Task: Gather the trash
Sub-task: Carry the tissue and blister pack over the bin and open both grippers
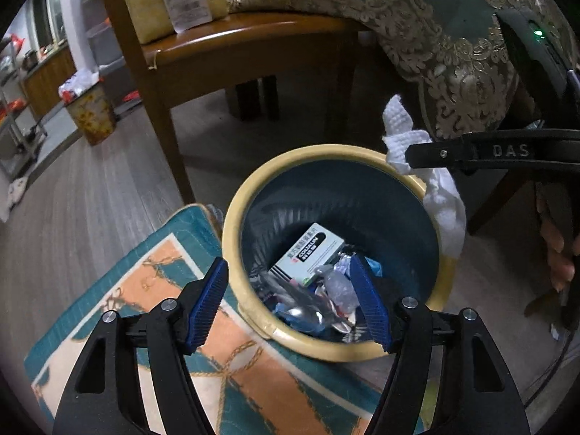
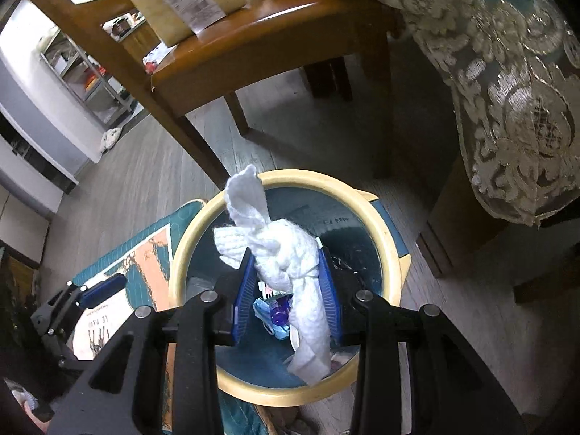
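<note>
We had the right gripper [image 2: 286, 282] clamped on a crumpled white tissue [image 2: 290, 253], blue pads pressing both sides, one end sticking up past the fingertips and the other hanging below. It hung over the open mouth of the trash bin [image 2: 384, 239], inside the yellow rim. The left gripper [image 1: 290, 282] stood wide with nothing between its fingers, over the near-left rim of the same bin [image 1: 232, 217]. In the bin bottom: a white medicine box [image 1: 308, 250], foil and plastic wrappers [image 1: 326, 301]. The bin sat on the floor at the edge of a teal-orange rug [image 1: 145, 290], beside a wooden chair [image 1: 224, 47].
</note>
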Demonstrator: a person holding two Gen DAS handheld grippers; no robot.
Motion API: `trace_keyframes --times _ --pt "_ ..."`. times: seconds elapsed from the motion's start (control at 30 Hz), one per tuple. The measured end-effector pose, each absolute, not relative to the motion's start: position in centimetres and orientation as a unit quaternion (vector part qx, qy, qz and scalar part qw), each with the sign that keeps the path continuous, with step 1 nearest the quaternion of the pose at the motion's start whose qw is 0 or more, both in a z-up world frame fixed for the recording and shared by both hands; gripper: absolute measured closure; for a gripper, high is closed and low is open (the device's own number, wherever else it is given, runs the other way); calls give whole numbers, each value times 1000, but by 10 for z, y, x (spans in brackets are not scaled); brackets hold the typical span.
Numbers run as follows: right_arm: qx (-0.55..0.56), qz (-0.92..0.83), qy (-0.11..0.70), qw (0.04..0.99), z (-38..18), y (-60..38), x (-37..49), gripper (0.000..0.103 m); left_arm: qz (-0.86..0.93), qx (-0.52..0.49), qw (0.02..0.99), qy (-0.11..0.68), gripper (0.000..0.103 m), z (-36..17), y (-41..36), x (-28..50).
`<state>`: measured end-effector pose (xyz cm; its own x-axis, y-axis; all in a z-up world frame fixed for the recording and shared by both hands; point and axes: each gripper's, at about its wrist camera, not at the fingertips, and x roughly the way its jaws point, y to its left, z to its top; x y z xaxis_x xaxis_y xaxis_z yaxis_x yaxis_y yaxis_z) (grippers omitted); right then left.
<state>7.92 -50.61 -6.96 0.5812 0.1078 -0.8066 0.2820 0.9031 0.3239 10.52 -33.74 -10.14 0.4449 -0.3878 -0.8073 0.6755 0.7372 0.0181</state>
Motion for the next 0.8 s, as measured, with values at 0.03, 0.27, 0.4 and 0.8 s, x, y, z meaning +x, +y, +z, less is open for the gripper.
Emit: trace_keyframes --times 0.03,0.27,0.4,0.8 --pt "217 -49 456 862 -71 -507 79 68 -322 170 833 417 23 -100 -336 106" --pt "201 -40 464 862 -71 -494 82 60 -312 159 841 412 20 -90 -316 107" --pt "195 -33 461 865 -67 -488 84 39 -300 140 849 411 15 -78 -292 106" --pt "138 15 461 877 -51 -443 88 36 -217 94 880 411 14 -43 -185 91"
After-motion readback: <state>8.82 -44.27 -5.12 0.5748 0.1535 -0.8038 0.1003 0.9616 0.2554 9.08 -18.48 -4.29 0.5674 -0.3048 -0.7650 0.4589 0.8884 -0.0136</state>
